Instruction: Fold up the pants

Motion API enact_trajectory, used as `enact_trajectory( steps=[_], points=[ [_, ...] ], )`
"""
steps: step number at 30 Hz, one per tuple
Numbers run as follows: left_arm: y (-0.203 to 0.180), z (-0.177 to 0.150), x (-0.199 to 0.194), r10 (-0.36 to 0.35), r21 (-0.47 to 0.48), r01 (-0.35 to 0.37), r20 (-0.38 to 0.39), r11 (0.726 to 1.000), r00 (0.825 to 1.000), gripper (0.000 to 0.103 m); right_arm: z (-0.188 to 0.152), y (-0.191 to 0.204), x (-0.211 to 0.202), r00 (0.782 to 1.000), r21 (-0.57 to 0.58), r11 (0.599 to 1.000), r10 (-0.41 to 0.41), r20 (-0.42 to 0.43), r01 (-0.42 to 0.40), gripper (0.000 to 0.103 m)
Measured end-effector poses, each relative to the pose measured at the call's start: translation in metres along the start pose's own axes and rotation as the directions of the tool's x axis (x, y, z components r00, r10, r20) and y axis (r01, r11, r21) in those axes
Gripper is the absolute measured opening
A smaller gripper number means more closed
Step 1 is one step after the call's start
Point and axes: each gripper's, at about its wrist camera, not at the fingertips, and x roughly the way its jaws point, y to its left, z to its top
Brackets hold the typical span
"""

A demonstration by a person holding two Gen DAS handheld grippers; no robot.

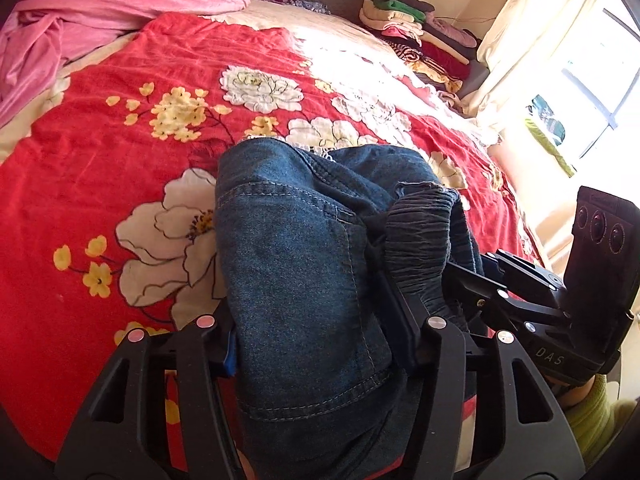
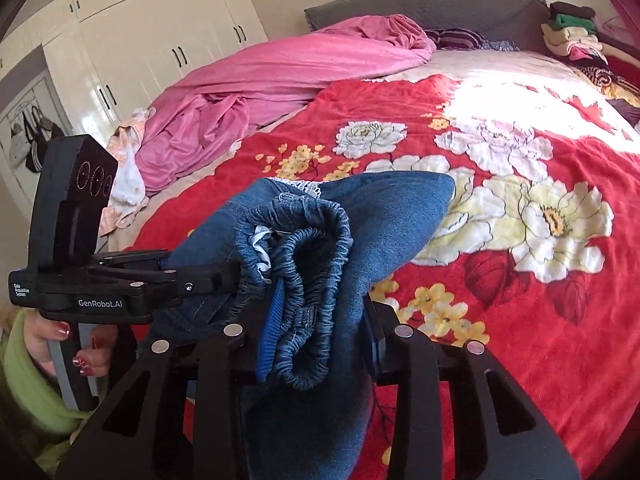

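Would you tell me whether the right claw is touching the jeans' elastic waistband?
Touching: the right wrist view shows the right claw clamped on the jeans at the bunched waistband.

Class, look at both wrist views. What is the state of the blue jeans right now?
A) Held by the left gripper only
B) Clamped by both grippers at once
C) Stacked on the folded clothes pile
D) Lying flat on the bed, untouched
B: the left gripper and the right gripper are both shut on the blue jeans.
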Motion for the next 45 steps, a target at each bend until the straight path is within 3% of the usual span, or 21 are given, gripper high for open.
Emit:
enact_trajectory(
  steps=[8,19,31,40,45],
  points=[
    [-0.002,0.046,-0.011,0.047,0.044,-0.050,0.065,0.998,0.997,0.048,0.046,0.000,0.001,0.997,-0.086,0.996,-0.021,0.072,0.027,0.032],
    [0.014,0.093,0.014,0.119,0.065,-0.123,0.070,0.990,0.990,0.048,0.094,-0.013,0.038,0.995,-0.126,0.990,-0.051,0.088,0.062,0.032],
    [0.030,0.115,0.050,0.162,0.064,-0.166,0.052,0.984,0.985,0.048,0.109,-0.036,0.079,0.995,-0.092,0.992,-0.083,0.055,0.088,0.033],
    [0.044,0.109,0.072,0.180,0.056,-0.181,0.020,0.982,0.983,0.048,0.103,-0.047,0.100,0.995,-0.055,0.993,-0.104,0.001,0.104,0.033],
    [0.050,0.104,0.076,0.183,0.053,-0.183,0.012,0.982,0.983,0.048,0.096,-0.057,0.106,0.993,-0.012,0.993,-0.117,-0.030,0.116,0.040]
  ],
)
